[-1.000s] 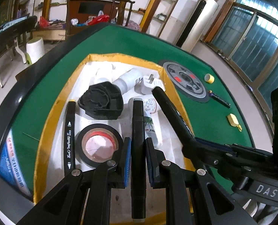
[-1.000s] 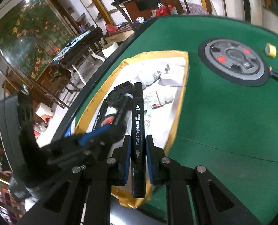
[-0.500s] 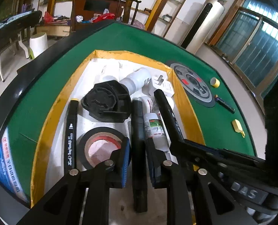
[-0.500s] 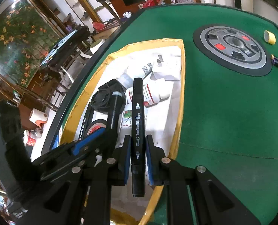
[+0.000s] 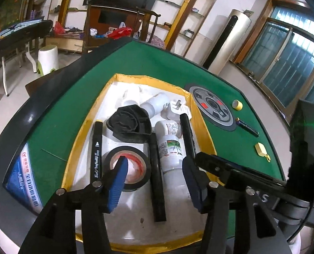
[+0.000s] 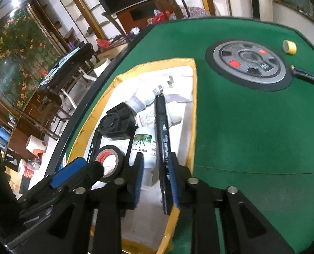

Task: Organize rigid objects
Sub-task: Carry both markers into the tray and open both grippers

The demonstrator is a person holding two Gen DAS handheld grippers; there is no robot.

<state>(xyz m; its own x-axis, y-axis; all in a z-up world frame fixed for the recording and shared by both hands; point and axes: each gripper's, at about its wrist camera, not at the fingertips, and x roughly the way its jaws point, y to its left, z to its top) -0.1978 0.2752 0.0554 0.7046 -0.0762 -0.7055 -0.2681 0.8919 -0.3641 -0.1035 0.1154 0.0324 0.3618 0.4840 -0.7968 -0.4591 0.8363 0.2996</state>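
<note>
Two black markers lie lengthwise in the white tray (image 5: 133, 230), which has a yellow rim and sits on the green table (image 5: 57, 124). The middle marker (image 5: 157, 175) rests flat on the tray floor between the black tape roll (image 5: 126, 168) and a white labelled bottle (image 5: 171, 152); the left gripper (image 5: 156, 182) is angled down above it, jaws opening, blue pads well clear of the marker on both sides. The right marker (image 6: 164, 146) lies along the tray's right edge, just beside the bottle; the right gripper (image 6: 156, 175) tilts down over its near end, jaws opening, the right-hand pad close against the marker, contact unclear, the other pad apart. A third marker (image 5: 96, 150) lies by the tray's left rim. A black ribbed housing (image 5: 129, 124) sits beyond the tape roll.
</note>
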